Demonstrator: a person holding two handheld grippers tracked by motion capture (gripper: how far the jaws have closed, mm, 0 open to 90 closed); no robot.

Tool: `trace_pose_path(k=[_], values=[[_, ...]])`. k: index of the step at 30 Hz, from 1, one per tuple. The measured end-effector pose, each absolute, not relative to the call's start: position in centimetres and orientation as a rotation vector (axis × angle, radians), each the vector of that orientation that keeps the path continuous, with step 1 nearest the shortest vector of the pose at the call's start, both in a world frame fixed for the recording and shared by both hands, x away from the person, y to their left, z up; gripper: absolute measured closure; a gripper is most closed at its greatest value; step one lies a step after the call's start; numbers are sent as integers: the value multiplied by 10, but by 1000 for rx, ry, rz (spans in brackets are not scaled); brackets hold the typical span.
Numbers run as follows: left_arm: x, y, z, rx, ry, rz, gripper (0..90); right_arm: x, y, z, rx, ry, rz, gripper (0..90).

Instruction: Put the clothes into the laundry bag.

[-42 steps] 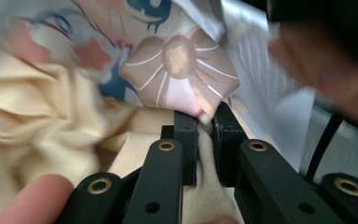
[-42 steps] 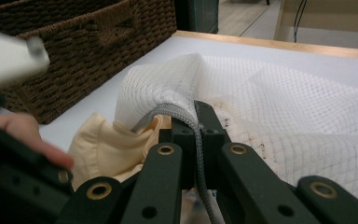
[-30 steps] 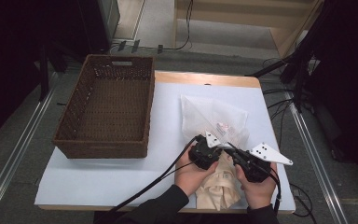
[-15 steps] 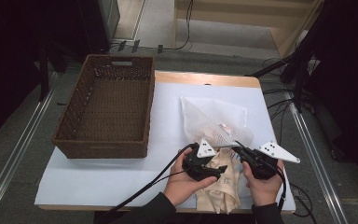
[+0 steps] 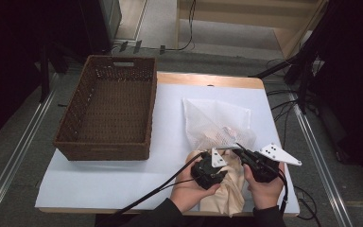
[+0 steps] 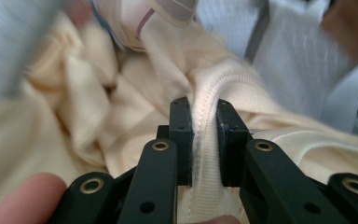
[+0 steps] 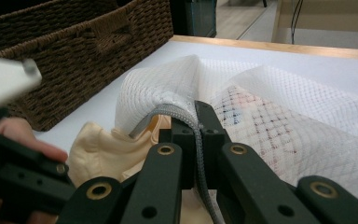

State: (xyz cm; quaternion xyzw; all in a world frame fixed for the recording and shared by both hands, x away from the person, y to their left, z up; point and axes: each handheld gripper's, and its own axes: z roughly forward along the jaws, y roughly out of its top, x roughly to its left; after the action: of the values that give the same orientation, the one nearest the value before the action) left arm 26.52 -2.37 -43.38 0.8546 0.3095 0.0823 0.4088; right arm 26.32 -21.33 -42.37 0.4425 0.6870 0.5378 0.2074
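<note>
Cream ribbed garment (image 6: 121,107) fabric is pinched at its hem by the left gripper (image 6: 204,137), whose jaws have just been closing. Just beyond, the white mesh laundry bag (image 7: 279,116) is clamped at its zippered edge by the right gripper (image 7: 198,122), beside the wicker basket (image 5: 108,111).

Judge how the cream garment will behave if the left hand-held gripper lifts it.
Likely floppy: the cream garment lies in soft folds. The ribbed hem clamped by the left hand-held gripper should hold without slipping. It probably drags against the mesh bag.
</note>
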Motion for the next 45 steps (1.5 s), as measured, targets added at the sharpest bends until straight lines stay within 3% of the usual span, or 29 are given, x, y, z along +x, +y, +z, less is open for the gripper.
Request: trace_pose_path(k=[4,9,14,20,24,30,33,35,37,41,45], values=[[272,-24,-425,2053,825,259,808,262,-215,-421,1229,1901,1502,898],[289,-37,-456,2219,839,186,790,263,-216,-423,1235,1904,1501,898],[289,-39,-463,2234,815,172,751,263,-217,-423,1236,1905,1498,899],[267,-16,-432,2109,699,199,478,263,-219,-423,1235,1898,1498,898],[266,10,-428,2068,777,257,355,264,-223,-423,1247,1890,1501,898],[269,19,-457,2164,857,59,237,264,-218,-423,1239,1901,1495,898],[265,12,-463,2169,825,-32,249,264,-216,-424,1239,1904,1496,898],[262,2,-465,2187,819,-36,326,264,-215,-424,1238,1909,1495,898],[261,-7,-468,2233,811,65,467,264,-214,-424,1239,1912,1497,898],[267,-12,-460,2217,836,52,767,263,-215,-423,1233,1907,1497,898],[272,-17,-441,2138,814,133,794,263,-219,-422,1240,1895,1502,899]])
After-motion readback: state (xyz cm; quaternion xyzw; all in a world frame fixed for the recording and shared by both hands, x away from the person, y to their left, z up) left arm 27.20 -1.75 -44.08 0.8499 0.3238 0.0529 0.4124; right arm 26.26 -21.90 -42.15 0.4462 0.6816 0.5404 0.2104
